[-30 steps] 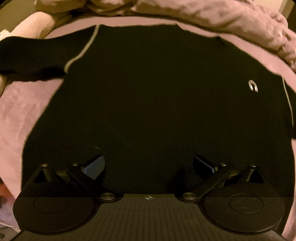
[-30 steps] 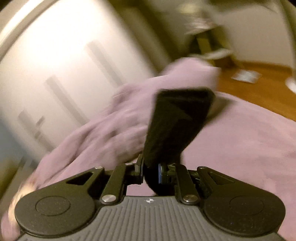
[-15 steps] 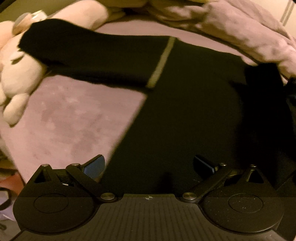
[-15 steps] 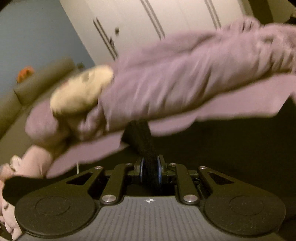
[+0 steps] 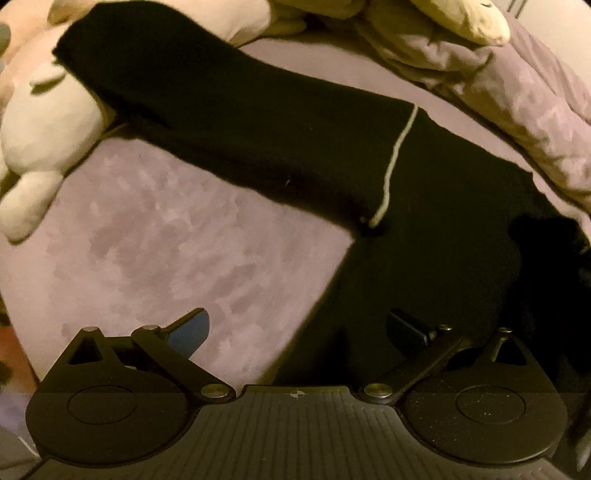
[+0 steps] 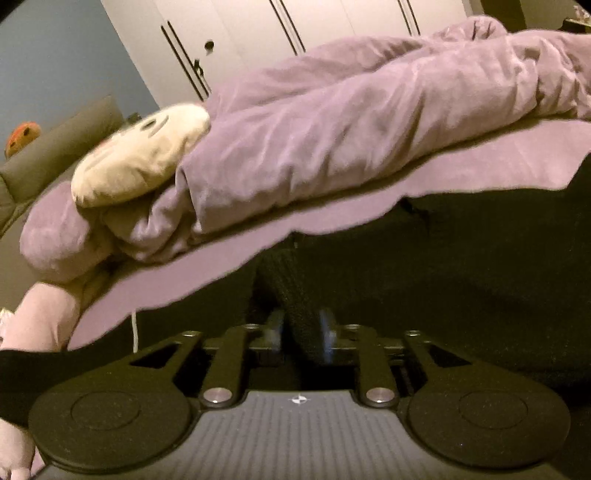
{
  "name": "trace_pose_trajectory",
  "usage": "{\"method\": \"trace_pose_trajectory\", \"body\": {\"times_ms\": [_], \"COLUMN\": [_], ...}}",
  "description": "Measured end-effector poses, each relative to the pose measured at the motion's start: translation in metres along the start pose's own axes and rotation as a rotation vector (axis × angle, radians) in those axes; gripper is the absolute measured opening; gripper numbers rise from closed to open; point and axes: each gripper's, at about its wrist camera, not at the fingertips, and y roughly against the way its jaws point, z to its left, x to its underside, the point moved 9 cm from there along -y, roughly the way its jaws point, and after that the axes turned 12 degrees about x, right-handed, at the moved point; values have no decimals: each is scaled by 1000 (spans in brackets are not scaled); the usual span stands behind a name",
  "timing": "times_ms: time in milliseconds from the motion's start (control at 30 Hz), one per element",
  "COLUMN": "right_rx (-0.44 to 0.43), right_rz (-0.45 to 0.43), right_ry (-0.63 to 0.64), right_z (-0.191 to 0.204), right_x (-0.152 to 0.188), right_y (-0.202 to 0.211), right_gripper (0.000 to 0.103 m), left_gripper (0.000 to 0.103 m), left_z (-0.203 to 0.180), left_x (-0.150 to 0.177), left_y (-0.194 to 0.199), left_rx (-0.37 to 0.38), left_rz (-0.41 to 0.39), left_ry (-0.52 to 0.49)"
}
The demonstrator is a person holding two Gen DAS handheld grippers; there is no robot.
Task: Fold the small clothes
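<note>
A black sweater (image 5: 436,229) lies flat on the purple bed sheet (image 5: 166,258). Its left sleeve (image 5: 240,122), set off by a pale seam line (image 5: 391,162), stretches out toward a plush toy. My left gripper (image 5: 295,325) hovers open over the sweater's side edge, one fingertip over the sheet and the other over black cloth, holding nothing. In the right wrist view my right gripper (image 6: 301,330) sits low over the sweater body (image 6: 443,277). Its jaws are opening, and the other sleeve (image 6: 291,288) still lies between the pads, folded across the body.
A cream plush toy (image 5: 40,122) lies at the far left by the sleeve's cuff. A crumpled purple duvet (image 6: 351,122) is heaped along the far side of the bed, with another plush head (image 6: 140,155) against it. White wardrobe doors (image 6: 295,29) stand behind.
My right gripper carried the sleeve from the side across onto the sweater body, sank low, and its jaws have parted. My left gripper slid left over the sweater to its side edge, still open.
</note>
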Motion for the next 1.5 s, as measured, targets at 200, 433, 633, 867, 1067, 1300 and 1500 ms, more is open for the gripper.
{"method": "trace_pose_trajectory", "body": {"times_ms": [200, 433, 633, 867, 1067, 1300, 1500], "right_rx": [-182, -74, -48, -28, -3, -1, 9], "right_rz": [176, 226, 255, 231, 205, 215, 206], "right_ry": [-59, -115, -155, -126, -85, -76, -46], "right_z": [13, 2, 2, 10, 13, 15, 19], "right_x": [25, 34, 48, 52, 55, 54, 56], "right_y": [16, -17, -24, -20, -17, -17, -18], "right_gripper": [62, 54, 59, 66, 72, 76, 79], "left_gripper": [103, 103, 103, 103, 103, 103, 81], "left_z": [27, 72, 118, 165, 175, 194, 188], "left_x": [-21, -50, -85, -133, -155, -167, -165], "left_y": [-9, -13, -8, -14, -30, -31, -27], "left_rx": [24, 30, 63, 32, 29, 84, 127], "left_rz": [4, -38, -140, -255, -306, -381, -389], "left_ry": [121, 250, 325, 325, 316, 444, 484]}}
